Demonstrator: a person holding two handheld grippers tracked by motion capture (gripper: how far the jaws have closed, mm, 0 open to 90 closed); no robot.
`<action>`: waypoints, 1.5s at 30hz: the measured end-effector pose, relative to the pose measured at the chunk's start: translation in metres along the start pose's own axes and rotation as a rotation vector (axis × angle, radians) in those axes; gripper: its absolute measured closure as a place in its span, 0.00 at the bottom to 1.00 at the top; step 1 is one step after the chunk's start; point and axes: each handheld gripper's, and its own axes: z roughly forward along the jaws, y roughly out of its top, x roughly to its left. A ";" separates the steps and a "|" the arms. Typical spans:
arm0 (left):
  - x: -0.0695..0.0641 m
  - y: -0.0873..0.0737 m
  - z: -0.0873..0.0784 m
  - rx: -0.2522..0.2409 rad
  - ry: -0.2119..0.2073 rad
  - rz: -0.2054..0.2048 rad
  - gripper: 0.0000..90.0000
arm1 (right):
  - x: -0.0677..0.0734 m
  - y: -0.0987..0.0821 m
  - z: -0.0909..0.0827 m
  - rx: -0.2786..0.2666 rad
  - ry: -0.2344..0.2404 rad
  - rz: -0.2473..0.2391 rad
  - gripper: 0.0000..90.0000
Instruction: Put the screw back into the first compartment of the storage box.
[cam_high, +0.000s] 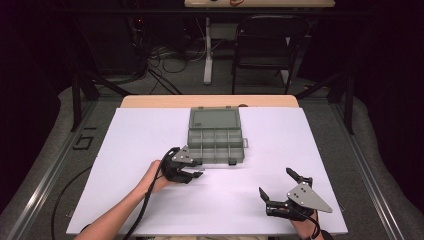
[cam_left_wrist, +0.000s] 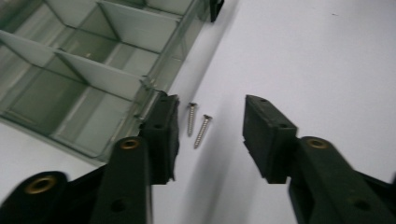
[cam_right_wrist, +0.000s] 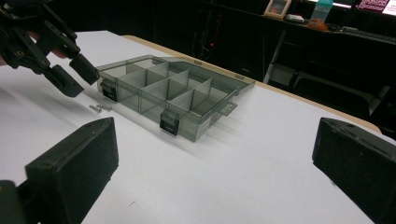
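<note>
Two screws (cam_left_wrist: 197, 125) are seen lying on the white desk (cam_high: 150, 130) just beside the near wall of the open compartment box (cam_high: 216, 137). They are straddled by the left claw (cam_left_wrist: 210, 123), jaws partly drawn in but nothing pinched yet. The right claw (cam_high: 280, 186) is parked well apart near the desk edge, spread wide and empty.

Risks judged from here:
- One screw could be grabbed and the other flicked away, since they lie nearly touching.
- The box wall could be caught by the left pad, which sits against it.
- Thin screws could be rolled out between the flat pads.
</note>
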 end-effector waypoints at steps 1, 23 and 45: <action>0.000 0.000 0.002 0.000 -0.006 -0.002 0.70 | 0.000 0.000 0.000 0.003 0.000 0.000 0.00; 0.008 -0.005 0.020 0.046 -0.028 -0.006 0.92 | 0.001 0.000 0.001 0.006 0.007 -0.007 0.00; 0.003 -0.007 0.014 0.038 -0.041 0.001 0.97 | 0.000 -0.001 0.001 0.013 0.004 -0.007 0.00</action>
